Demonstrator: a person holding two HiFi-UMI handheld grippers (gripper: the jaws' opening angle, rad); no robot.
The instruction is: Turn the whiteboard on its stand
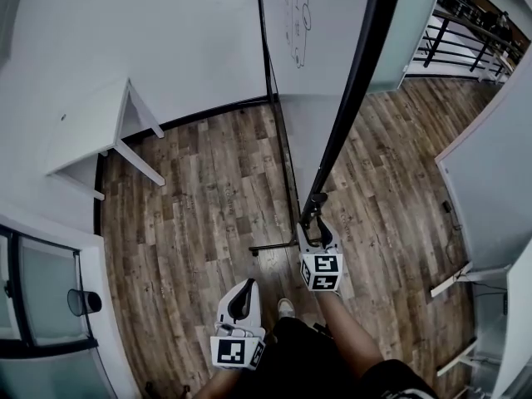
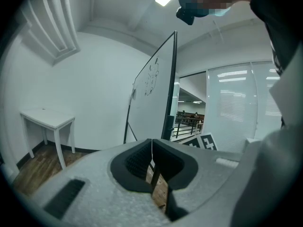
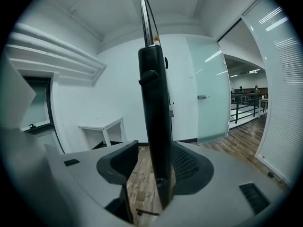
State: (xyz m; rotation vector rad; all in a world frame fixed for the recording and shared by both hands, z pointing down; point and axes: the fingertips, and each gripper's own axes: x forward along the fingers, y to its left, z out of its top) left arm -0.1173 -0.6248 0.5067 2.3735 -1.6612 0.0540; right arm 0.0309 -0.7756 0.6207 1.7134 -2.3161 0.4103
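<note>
The whiteboard [image 1: 312,73] stands on its wheeled stand in the middle of the room, seen almost edge-on, with its black frame edge [image 1: 357,81] running down toward me. My right gripper [image 1: 316,223] is at the lower end of that edge. In the right gripper view the black edge [image 3: 154,103] stands upright between the jaws, close to the right pad, with a gap on the left side, so my right gripper [image 3: 154,162] is open. My left gripper [image 1: 242,293] hangs lower and left, apart from the board [image 2: 151,98], and is shut and empty [image 2: 151,143].
The stand's foot bar [image 1: 278,246] lies on the wood floor just left of my right gripper. A white table [image 1: 91,127] stands against the left wall. A glass door [image 1: 46,289] is at the lower left, white panels [image 1: 490,189] at the right, a railing [image 1: 465,32] beyond.
</note>
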